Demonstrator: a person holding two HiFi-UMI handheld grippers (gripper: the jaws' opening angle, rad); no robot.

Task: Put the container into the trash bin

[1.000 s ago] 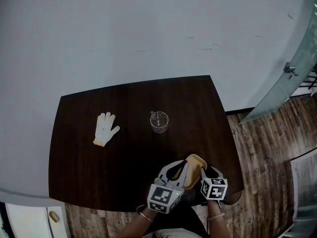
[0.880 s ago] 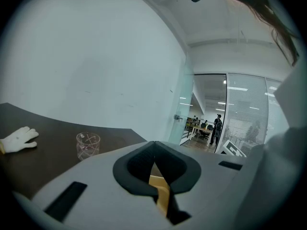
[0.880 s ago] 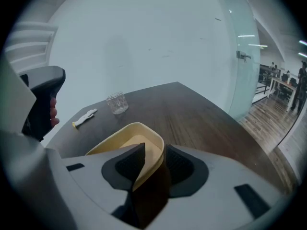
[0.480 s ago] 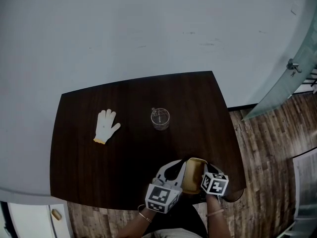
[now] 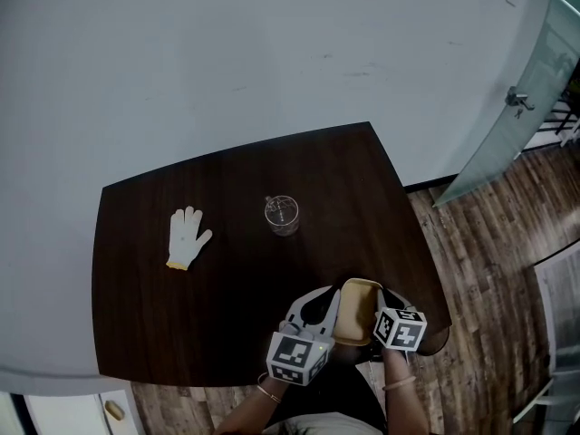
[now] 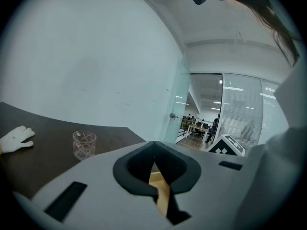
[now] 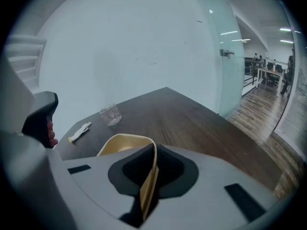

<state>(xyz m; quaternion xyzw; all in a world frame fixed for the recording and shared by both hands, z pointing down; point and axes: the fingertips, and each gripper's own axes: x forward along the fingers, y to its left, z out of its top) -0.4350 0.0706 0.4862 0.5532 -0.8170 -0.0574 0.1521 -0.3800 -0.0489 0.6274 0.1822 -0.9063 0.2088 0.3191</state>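
Note:
A tan shallow container (image 5: 356, 312) hangs over the front right part of the dark wooden table (image 5: 181, 315), between my two grippers. My left gripper (image 5: 328, 308) is on its left side. In the left gripper view that gripper (image 6: 156, 174) has its pads pinched on a tan edge of the container (image 6: 162, 195). My right gripper (image 5: 385, 311) is on the right side. In the right gripper view its jaws (image 7: 152, 169) are closing, with the container's thin wall (image 7: 125, 145) between the pads and pressed by them.
A clear glass (image 5: 282, 214) stands mid-table and a white work glove (image 5: 186, 236) lies to its left. A dark round object (image 5: 435, 343) shows below the table's front right corner. A glass door (image 5: 507, 125) and wood floor lie to the right.
The right gripper's jaws have come in against the container's right wall. Both hands stay at the table's front edge, and the container has barely shifted.

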